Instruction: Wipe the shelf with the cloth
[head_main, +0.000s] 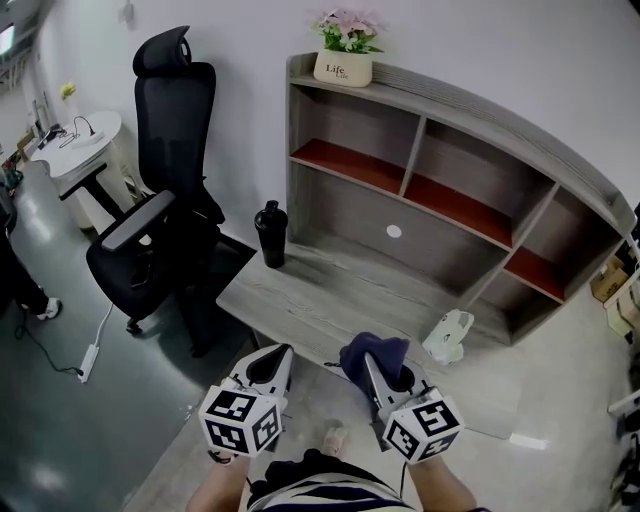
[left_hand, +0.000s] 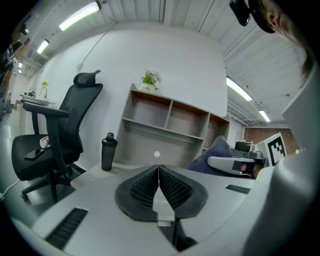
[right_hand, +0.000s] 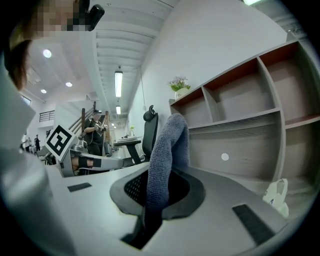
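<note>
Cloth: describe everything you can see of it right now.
The cloth is dark blue-grey with a nubby, towel-like weave. It is bunched into a thick fold and clamped between the jaws of the right gripper. It stands upright out of them, its rounded top slumping over. In the head view it shows as a crumpled dark blue lump at the near edge of the desk, short of the shelf. Only the gripper is seen touching it.
</note>
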